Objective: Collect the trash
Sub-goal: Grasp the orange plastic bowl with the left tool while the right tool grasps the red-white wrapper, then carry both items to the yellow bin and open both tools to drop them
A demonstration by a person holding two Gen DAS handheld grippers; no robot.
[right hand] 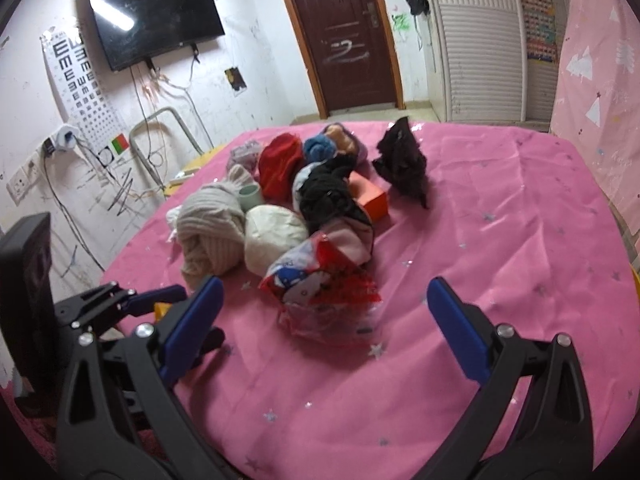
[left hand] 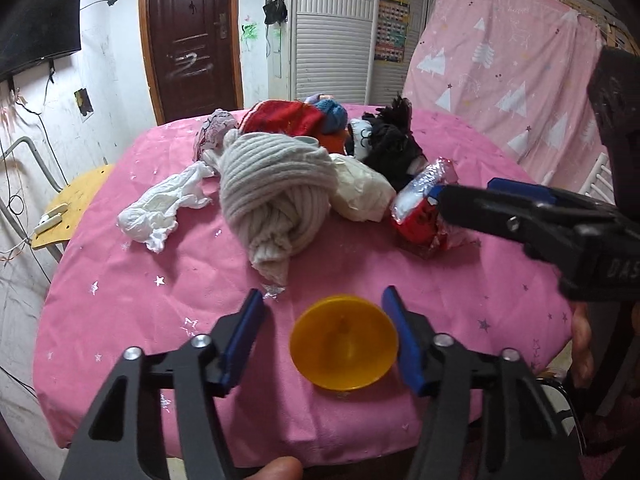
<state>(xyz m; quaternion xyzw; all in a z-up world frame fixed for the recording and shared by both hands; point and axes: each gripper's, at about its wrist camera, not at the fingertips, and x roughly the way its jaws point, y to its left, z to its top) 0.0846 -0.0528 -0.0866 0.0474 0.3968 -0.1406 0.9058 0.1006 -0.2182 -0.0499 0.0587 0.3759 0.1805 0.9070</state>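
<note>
both grippers' fingers stand spread and empty, left gripper (left hand: 324, 334) flanking a yellow cup (left hand: 344, 346) on the pink tablecloth (left hand: 160, 312), right gripper (right hand: 326, 318) framing the red snack wrapper (right hand: 320, 292).

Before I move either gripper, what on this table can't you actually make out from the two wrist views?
- Yellow bowl: the right wrist view shows only a sliver behind the left gripper.
- Snack wrapper: print motion-blurred in the right wrist view; right gripper covers part in the left wrist view.
- Orange box: mostly buried under black clothing.
- Green cup: only the rim shows behind the grey knit bundle.
</note>
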